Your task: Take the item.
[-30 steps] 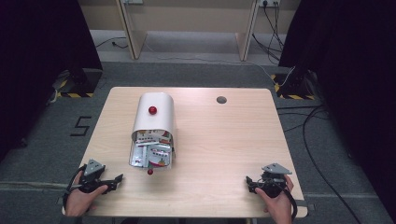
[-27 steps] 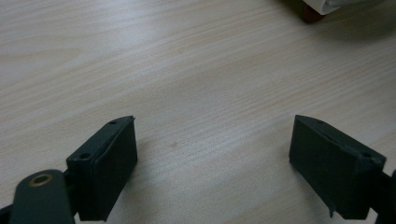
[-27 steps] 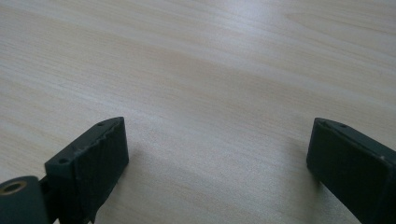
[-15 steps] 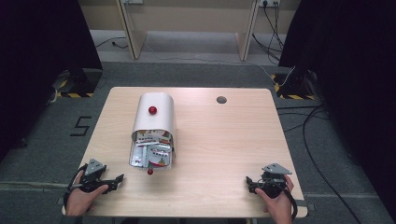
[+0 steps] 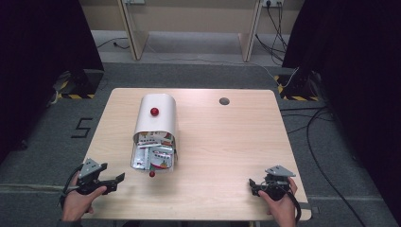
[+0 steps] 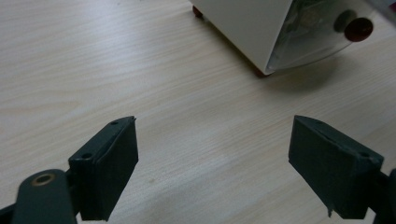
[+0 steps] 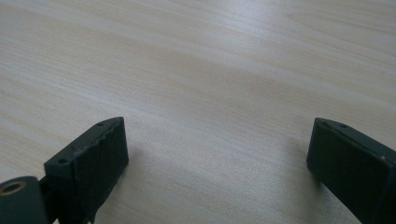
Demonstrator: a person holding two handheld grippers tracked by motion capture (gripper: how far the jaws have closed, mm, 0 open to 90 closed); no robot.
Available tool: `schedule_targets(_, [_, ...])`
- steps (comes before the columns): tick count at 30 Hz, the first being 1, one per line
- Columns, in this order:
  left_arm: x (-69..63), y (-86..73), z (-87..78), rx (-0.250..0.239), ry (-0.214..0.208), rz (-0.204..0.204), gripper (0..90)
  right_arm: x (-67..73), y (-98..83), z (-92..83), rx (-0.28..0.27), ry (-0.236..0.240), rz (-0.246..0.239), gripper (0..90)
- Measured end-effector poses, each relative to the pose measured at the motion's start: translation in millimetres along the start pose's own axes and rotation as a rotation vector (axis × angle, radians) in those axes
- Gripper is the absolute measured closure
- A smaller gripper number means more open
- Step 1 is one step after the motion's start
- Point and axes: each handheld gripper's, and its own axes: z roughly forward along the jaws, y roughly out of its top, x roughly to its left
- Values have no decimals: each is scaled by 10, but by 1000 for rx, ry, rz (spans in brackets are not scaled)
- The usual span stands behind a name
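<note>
Landmark: white bread box (image 5: 155, 123) with a rounded top, on the pale wooden table (image 5: 222, 142), left of the table's middle
Box lid: clear front flap (image 5: 152, 158) hangs open toward the person, a red knob (image 5: 152, 174) at its near edge; a second red knob (image 5: 154, 111) sits on the box top
Box contents: printed packets (image 5: 156, 147) visible inside, details too small to read
Left gripper (image 5: 113, 179): near-left of the box, just short of the open flap, not touching it; jaws released, spread wide, nothing between them
Left gripper view: box corner (image 6: 252, 28) and flap knob (image 6: 358, 29) ahead, bare table between the pads
Right gripper (image 5: 253, 185): well apart from the box, at the near-right table edge; jaws released, wide, bare wood (image 7: 210, 93) between them
Table hole (image 5: 224, 100): far right of the box
</note>
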Motion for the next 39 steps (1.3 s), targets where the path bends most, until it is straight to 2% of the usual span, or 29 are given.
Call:
schedule_targets(12, [-42,108,-145,-54,-25,-12,154,-6,3,3,0,-2,-8,58])
schedule_targets(14, [-56,134,-172,-73,-49,-26,155,-5,3,2,0,-2,-7,58])
schedule_targets(22, [-100,195,-261,-84,-75,-22,155,-6,3,3,0,-2,-8,58])
schedule_targets(32, [-156,269,-357,-102,-86,-8,156,-7,4,3,0,-2,-8,57])
schedule_targets(39, [-176,315,-429,-131,-95,-20,156,-6,4,4,0,-2,-8,57])
